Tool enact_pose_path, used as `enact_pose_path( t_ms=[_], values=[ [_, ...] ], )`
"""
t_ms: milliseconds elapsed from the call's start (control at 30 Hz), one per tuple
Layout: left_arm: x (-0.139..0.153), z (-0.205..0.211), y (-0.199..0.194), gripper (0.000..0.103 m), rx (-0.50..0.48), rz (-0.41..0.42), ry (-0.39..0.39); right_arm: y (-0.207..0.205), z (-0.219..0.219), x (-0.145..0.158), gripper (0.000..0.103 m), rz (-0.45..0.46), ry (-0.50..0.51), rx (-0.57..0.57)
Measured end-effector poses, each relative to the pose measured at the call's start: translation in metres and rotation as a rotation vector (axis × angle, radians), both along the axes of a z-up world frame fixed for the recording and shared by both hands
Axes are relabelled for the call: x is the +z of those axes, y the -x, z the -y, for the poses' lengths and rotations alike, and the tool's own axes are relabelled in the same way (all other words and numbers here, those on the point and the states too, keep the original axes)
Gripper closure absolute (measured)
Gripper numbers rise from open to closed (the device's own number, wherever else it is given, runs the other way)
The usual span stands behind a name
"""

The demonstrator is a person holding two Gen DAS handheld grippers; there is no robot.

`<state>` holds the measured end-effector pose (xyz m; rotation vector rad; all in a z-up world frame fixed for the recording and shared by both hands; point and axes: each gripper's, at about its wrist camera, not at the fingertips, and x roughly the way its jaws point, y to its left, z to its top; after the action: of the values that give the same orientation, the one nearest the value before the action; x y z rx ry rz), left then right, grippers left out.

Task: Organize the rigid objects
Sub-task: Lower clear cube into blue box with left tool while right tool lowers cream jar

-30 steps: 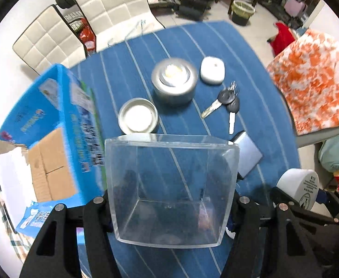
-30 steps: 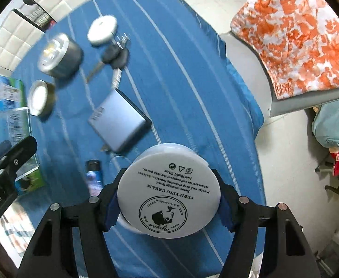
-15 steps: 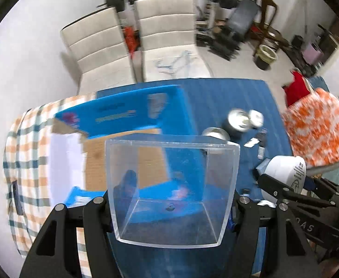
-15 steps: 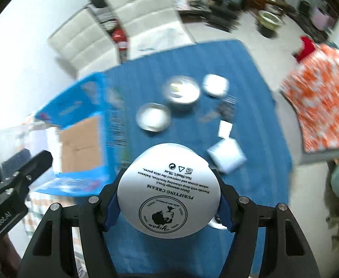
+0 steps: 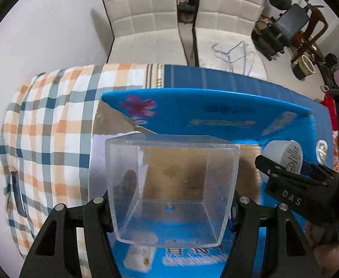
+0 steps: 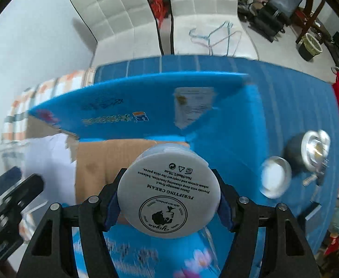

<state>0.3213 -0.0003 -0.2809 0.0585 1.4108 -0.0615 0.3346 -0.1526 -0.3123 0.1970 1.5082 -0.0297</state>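
Observation:
My left gripper (image 5: pixel 169 206) is shut on a clear plastic box (image 5: pixel 169 185) and holds it over the open blue cardboard box (image 5: pixel 215 115), above its brown inside (image 5: pixel 181 162). My right gripper (image 6: pixel 169 206) is shut on a white cream jar (image 6: pixel 169 194) with black print on its base, also over the blue cardboard box (image 6: pixel 146 106). The jar (image 5: pixel 283 159) and the right gripper show at the right of the left wrist view.
On the blue striped tablecloth (image 6: pixel 285 97) to the right lie a round metal tin (image 6: pixel 306 150), a small silver lid (image 6: pixel 276 176) and keys. A checked cloth (image 5: pixel 53 115) covers the left. Two white chairs (image 5: pixel 146 18) stand behind.
Both grippers have swung left from the table's objects to over the open blue cardboard box, each still holding its object. The right gripper is now close beside the left.

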Motion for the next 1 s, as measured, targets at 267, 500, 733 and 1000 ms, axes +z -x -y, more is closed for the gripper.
enact_pose_path(
  t_ms=[267, 500, 733, 1000],
  values=[
    [-0.038, -0.009, -0.011, 0.04, -0.013, -0.075, 0.076, -0.018, -0.006, -0.06, 0.033, -0.103, 0.014, 0.01],
    [-0.03, -0.017, -0.003, 0.04, 0.0, -0.09, 0.113, -0.018, -0.01, -0.054, 0.014, -0.075, 0.0, 0.029],
    [-0.025, -0.015, 0.001, 0.04, 0.008, -0.107, 0.183, -0.006, -0.003, 0.0, 0.01, 0.008, 0.188, 0.092],
    [-0.069, 0.034, -0.01, 0.04, -0.055, -0.189, 0.235, -0.002, -0.001, 0.025, 0.01, 0.063, 0.402, 0.11]
  ],
)
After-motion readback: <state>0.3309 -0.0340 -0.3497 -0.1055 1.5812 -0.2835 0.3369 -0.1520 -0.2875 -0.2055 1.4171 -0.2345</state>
